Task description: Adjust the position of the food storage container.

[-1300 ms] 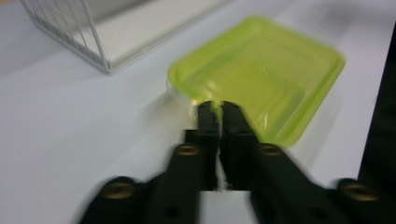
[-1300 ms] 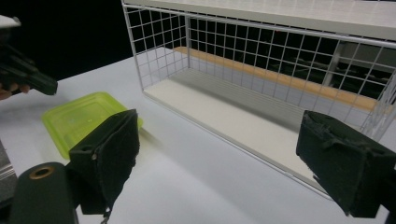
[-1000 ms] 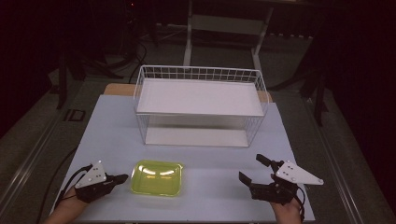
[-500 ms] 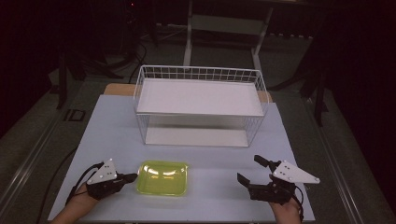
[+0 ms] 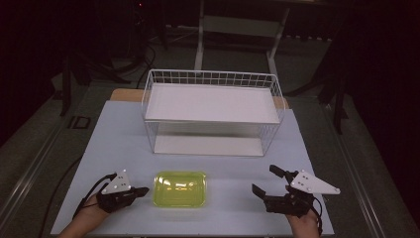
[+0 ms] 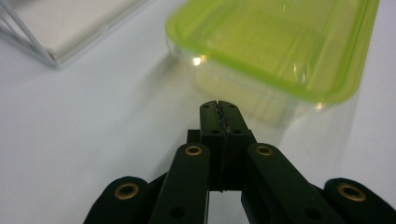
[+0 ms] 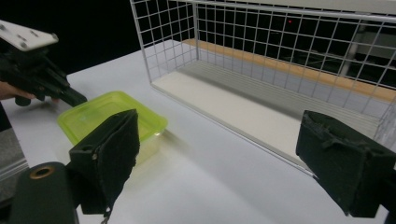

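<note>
Since the earlier frames the left hand-held gripper has slid across the table toward the green-lidded container, and its jaws, pressed together with nothing between them, now sit just beside the container's near wall; whether the tips touch it cannot be told. The right hand-held gripper has kept its place, well apart on the container's other side, jaws spread wide and holding nothing. The container's lid is on and nothing can be made out through its clear wall. Beyond both grippers stands the white wire basket, with a white board across its top and bare floor below. Open table lies between container and basket. The left gripper view cuts off the container's far end.
</note>
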A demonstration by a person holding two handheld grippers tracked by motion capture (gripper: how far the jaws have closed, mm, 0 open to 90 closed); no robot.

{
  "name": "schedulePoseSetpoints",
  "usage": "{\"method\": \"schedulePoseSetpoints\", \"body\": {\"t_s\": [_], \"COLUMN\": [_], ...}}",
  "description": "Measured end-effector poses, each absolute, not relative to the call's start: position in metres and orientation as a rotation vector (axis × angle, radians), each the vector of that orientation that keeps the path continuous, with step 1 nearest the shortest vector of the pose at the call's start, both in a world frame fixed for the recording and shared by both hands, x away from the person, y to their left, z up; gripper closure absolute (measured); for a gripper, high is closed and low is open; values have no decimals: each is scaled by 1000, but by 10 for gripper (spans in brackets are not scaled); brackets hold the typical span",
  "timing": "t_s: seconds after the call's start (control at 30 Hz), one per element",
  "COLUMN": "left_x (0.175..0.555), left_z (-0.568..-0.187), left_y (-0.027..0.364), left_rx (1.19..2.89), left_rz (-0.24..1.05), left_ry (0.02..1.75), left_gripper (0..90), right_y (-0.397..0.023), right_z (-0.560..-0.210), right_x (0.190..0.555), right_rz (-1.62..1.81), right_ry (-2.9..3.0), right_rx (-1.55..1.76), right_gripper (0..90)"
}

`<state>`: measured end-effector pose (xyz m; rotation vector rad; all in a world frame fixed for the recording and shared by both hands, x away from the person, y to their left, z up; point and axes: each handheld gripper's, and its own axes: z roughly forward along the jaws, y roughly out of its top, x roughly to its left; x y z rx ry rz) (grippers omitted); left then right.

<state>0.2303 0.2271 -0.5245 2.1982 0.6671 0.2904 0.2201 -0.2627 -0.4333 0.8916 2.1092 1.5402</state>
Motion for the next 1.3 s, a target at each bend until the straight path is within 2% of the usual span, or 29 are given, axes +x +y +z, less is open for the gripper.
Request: {"method": "schedulePoseSetpoints", "body": {"t_s": [0.8, 1.3], "left_x": [252, 255], "left_z": [-531, -534], "left_y": [170, 161], "left_rx": [2250, 2247], "left_rz": [190, 183], "left_ry": [554, 545], "left_gripper": [900, 900], "right_y": [-262, -262], "right_z": [-435, -436], "right_x": [221, 222], "right_rz": [1542, 1539], "right_ry": [2129, 2144], "right_rx": [891, 882], "right_gripper": [135, 136]}}
